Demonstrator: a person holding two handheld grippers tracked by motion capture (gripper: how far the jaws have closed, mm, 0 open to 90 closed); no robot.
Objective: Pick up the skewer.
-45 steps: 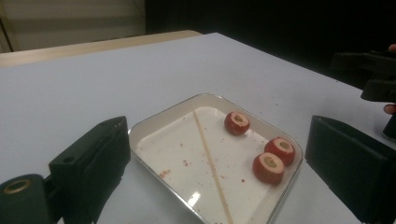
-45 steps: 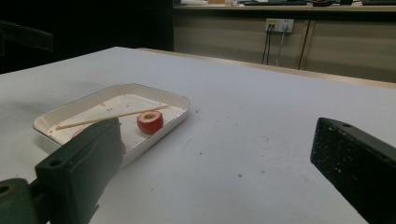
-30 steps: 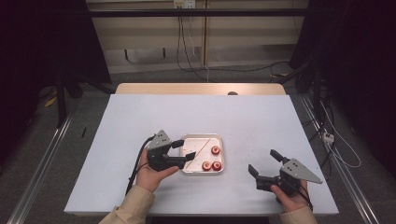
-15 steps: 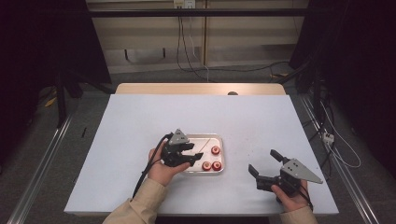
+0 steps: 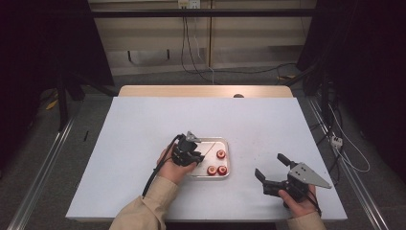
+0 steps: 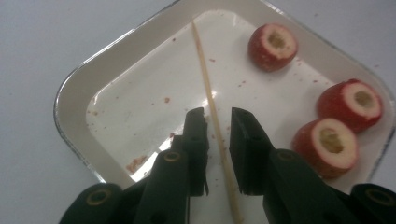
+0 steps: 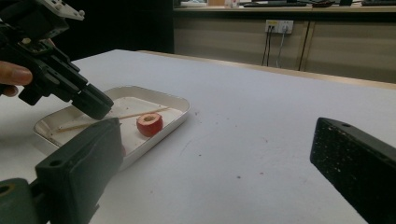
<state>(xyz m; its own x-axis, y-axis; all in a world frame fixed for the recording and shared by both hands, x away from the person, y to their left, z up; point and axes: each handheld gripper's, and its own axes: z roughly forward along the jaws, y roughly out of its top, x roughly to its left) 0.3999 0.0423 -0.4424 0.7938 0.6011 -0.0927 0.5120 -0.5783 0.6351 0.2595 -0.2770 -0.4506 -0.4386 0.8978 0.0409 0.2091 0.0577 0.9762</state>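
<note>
A white tray [image 6: 70,107] holds a thin wooden skewer [image 6: 205,79] and three cored red fruit pieces [image 6: 272,46] [image 6: 350,103] [image 6: 327,145]. My left gripper [image 6: 218,119] points down into the tray [image 5: 215,139]. Its jaws have just been closing and now stand narrow on either side of the skewer, with a sliver of gap still showing. In the high view the left gripper [image 5: 194,154] hangs over the tray's left half. My right gripper [image 5: 270,165] rests open on the table to the right of the tray, holding nothing.
The white table [image 5: 143,124] has free room all round the tray. Red juice specks dot the tray floor and the table near it. The right gripper view shows one fruit piece [image 7: 150,124] and the left gripper [image 7: 95,105] above the skewer [image 7: 140,113].
The left gripper has moved right from the tray's left edge to over the tray and tipped down, and its jaws have narrowed around the skewer. The right gripper has stayed put.
</note>
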